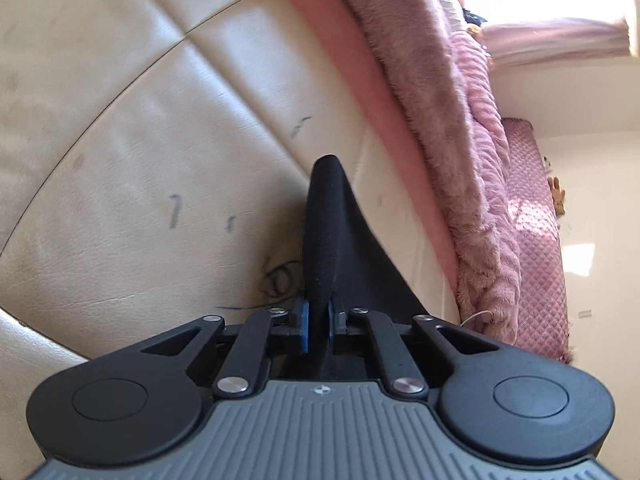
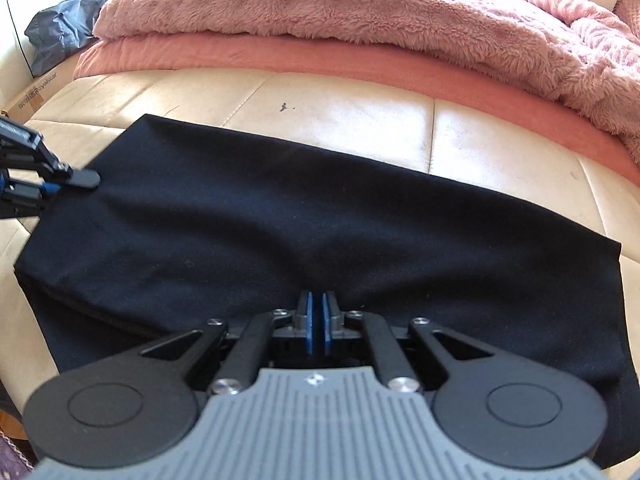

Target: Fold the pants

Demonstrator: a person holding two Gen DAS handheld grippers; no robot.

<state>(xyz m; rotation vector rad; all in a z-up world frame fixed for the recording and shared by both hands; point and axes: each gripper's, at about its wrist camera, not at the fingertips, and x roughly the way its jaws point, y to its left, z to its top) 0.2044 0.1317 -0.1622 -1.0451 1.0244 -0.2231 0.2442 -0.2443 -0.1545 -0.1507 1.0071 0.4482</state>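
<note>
The left tool (image 1: 318,316) is clamped on a raised fold of the black cloth pants (image 2: 280,232), its blue pads (image 1: 304,324) pressing the fabric from both sides. The right tool (image 2: 319,322) has its pads together just above the pants' near edge, gripping nothing visible. The pants lie spread ahead of it on the cream leather bed (image 2: 360,116), with the fluffy pink blanket (image 2: 320,4) beyond.
</note>
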